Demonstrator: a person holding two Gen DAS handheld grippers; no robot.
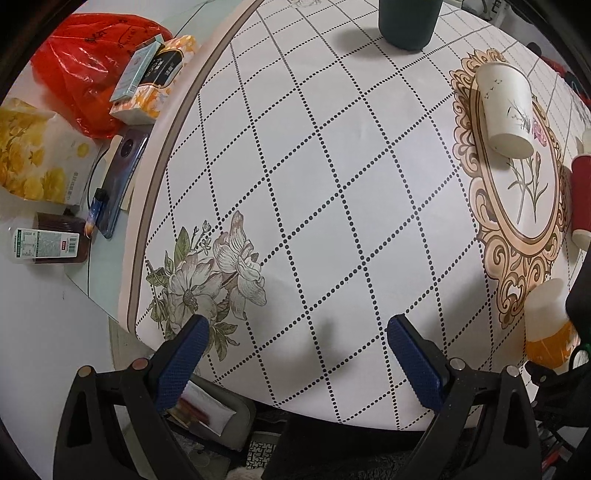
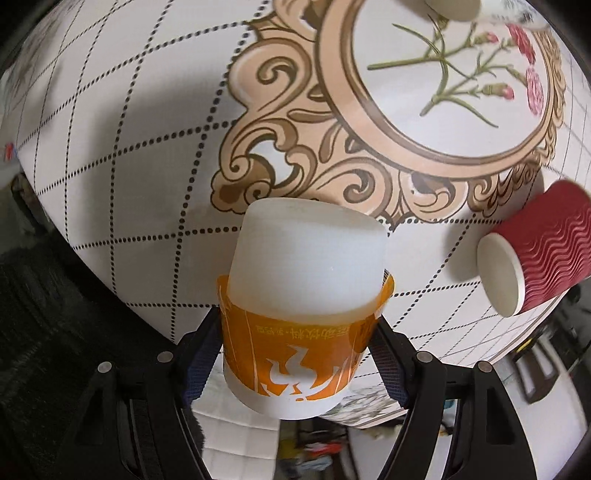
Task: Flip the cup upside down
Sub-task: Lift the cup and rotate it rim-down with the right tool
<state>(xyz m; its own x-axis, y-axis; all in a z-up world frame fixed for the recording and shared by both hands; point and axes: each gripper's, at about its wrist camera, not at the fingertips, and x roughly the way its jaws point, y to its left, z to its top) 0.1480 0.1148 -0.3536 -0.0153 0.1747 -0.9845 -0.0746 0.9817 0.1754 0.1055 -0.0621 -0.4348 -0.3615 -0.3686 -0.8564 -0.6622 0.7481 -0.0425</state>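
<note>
My right gripper (image 2: 299, 332) is shut on a white plastic cup with an orange sleeve (image 2: 295, 295), held above the table near its front edge. It points away from the camera, and I cannot tell which end leads. The same cup shows blurred at the right edge of the left wrist view (image 1: 546, 325). My left gripper (image 1: 295, 343) is open and empty over the tablecloth's front edge, beside a printed flower.
A white paper cup (image 1: 506, 107) and a red ribbed cup (image 2: 535, 254) stand upside down on the patterned tablecloth (image 1: 332, 166). A dark green cup (image 1: 408, 22) stands at the back. Left of the table are a red bag (image 1: 85, 70), boxes and a phone (image 1: 118, 184).
</note>
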